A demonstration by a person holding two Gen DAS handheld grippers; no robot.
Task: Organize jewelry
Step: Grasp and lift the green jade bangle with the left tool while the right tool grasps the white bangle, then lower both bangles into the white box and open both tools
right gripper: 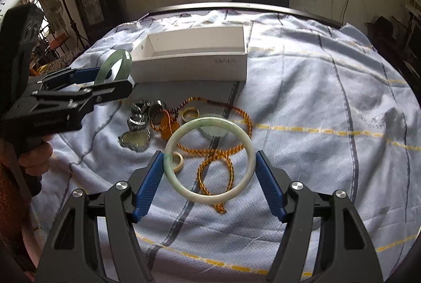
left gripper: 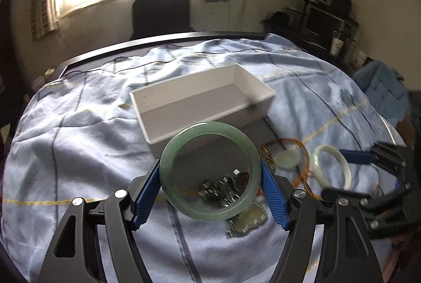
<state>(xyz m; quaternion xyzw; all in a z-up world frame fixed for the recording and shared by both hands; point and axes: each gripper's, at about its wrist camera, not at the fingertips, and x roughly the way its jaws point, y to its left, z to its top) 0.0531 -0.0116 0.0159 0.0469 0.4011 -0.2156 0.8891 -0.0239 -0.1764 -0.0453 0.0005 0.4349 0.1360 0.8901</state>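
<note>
In the left wrist view, the left gripper (left gripper: pixel 210 175) pinched a green jade bangle (left gripper: pixel 168 164) between its blue pads (left gripper: pixel 146 197), which pressed on the two opposite sides of the ring, at the lower centre of the frame. The bangle was lifted above the cloth (left gripper: pixel 79 138), just in front of the empty white box (left gripper: pixel 252 85) in the middle. At the right edge the right gripper (left gripper: pixel 350 172) showed with a pale bangle (left gripper: pixel 342 159).

In the right wrist view, the right gripper (right gripper: pixel 209 172) clamped the pale bangle (right gripper: pixel 181 185) in the same way, at the lower centre, over an orange bead necklace (right gripper: pixel 210 159). Pendants and small rings (right gripper: pixel 190 113) lay near it in the middle. The box (right gripper: pixel 184 67) stood above them in the frame, and the green bangle (right gripper: pixel 105 67) was at its left end.

I think both bangles are stiff, smooth and slippery, rather heavy, and they may break if dropped. A hold across the outer edge seems right, with steady pressure
</note>
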